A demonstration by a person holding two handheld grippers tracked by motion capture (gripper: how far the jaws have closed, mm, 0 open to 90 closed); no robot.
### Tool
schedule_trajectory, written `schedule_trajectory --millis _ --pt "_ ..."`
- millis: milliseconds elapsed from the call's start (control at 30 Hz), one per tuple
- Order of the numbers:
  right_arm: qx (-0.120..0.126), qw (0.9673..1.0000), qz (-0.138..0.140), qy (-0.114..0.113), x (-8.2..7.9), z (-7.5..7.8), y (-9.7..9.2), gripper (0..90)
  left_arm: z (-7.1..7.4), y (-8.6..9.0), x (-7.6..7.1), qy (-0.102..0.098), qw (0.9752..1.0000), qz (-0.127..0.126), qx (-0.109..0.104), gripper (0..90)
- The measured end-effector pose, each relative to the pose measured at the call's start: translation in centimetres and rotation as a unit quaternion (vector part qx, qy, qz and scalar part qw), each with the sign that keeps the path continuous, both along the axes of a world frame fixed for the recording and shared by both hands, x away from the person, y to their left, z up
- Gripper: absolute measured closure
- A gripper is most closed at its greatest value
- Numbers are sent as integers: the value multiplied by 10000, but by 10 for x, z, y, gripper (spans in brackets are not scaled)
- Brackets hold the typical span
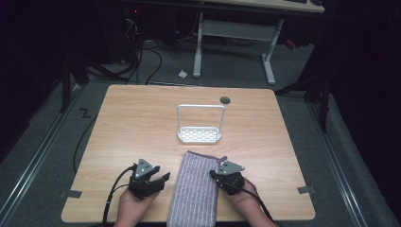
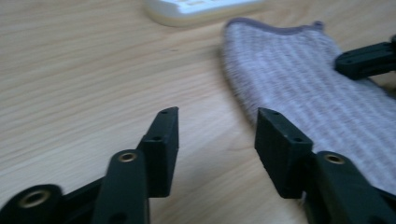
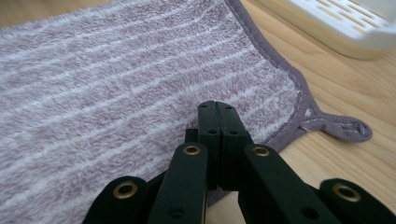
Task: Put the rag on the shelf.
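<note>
i've got the right gripper (image 3: 218, 109) with its jaws pressed together over the near right edge of the striped towel (image 1: 195, 189), but i can't tell whether any cloth is actually caught between the pads. the towel lies flat just ahead of it, its hanging loop (image 3: 343, 128) off to its right, and the white rack (image 1: 199, 135) stands beyond. my left gripper (image 2: 217, 140) is part open with nothing between the jaws, bare table (image 1: 137, 118) under it, and the towel's left edge is just to its right. my worry: if the right pads only pinched pile, the edge slips out on the lift. the left could also close on wood and miss the hem.
</note>
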State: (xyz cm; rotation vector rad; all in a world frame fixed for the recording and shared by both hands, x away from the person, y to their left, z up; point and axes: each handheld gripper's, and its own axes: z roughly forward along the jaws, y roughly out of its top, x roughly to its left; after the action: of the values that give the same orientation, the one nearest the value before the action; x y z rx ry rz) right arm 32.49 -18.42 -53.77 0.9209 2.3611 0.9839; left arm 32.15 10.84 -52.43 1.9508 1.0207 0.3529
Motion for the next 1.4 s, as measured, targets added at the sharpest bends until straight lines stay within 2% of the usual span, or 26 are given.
schedule_trajectory --millis 67,100,167,267,333,467,567,600,667,733,833,900,967,1067,1100,1133,1233,1333,1367,1400 --pt "-4 10000 74 -16 -1 0 3 900 0 -12 -1 15 9997 -221 -47 571" --pt "12 10000 92 8 -2 0 3 900 -1 -16 -2 12 9996 -285 -6 619" --pt "43 9999 87 42 -3 0 3 900 -3 -25 -2 45 9989 -440 174 642" --pt "63 9999 87 71 -5 0 1 895 -7 -32 -3 197 9971 -656 325 709" --pt "27 10000 70 54 -5 1 0 875 -10 -37 -6 286 9955 -820 369 718" --pt "81 9999 -20 84 -3 1 -5 858 -11 -49 -17 428 9910 -1234 304 709" --pt "76 9999 -94 80 -2 1 -9 849 -10 -55 -22 366 9895 -1343 377 677" --pt "129 9998 -116 99 -3 1 -11 815 -9 -55 -21 329 9905 -1285 365 619" --pt "185 9997 -117 109 -3 2 -12 785 -6 -49 -17 189 9935 -1066 352 602" --pt "259 9994 -167 146 -5 3 -16 738 -4 -41 -10 26 9968 -738 309 542" --pt "366 9988 -311 135 -8 5 -24 696 -1 -32 7 -70 9995 -296 27 463" --pt "419 9981 -440 130 -8 6 -31 669 1 -33 20 -28 9998 -126 -122 422" --pt "508 9970 -562 136 -8 6 -37 648 1 -40 35 252 9996 -18 -134 405" --pt "611 9956 -694 147 -8 7 -44 615 -6 -50 49 530 9983 142 -192 409" --pt "648 9953 -711 148 -8 7 -45 601 -10 -53 54 648 9974 123 -300 408" --pt "687 9947 -758 137 -8 7 -47 592 -12 -55 56 727 9967 146 -318 410" --pt "830 9936 -749 177 -6 8 -49 564 -12 -56 57 772 9965 101 -320 429" --pt "982 9913 -824 310 3 8 -45 549 -14 -56 55 626 9977 67 -263 509" --pt "942 9913 -839 366 8 8 -42 533 -15 -56 53 575 9981 66 -227 535" --pt "799 9927 -825 382 14 8 -35 523 -15 -56 53 567 9981 52 -221 563"
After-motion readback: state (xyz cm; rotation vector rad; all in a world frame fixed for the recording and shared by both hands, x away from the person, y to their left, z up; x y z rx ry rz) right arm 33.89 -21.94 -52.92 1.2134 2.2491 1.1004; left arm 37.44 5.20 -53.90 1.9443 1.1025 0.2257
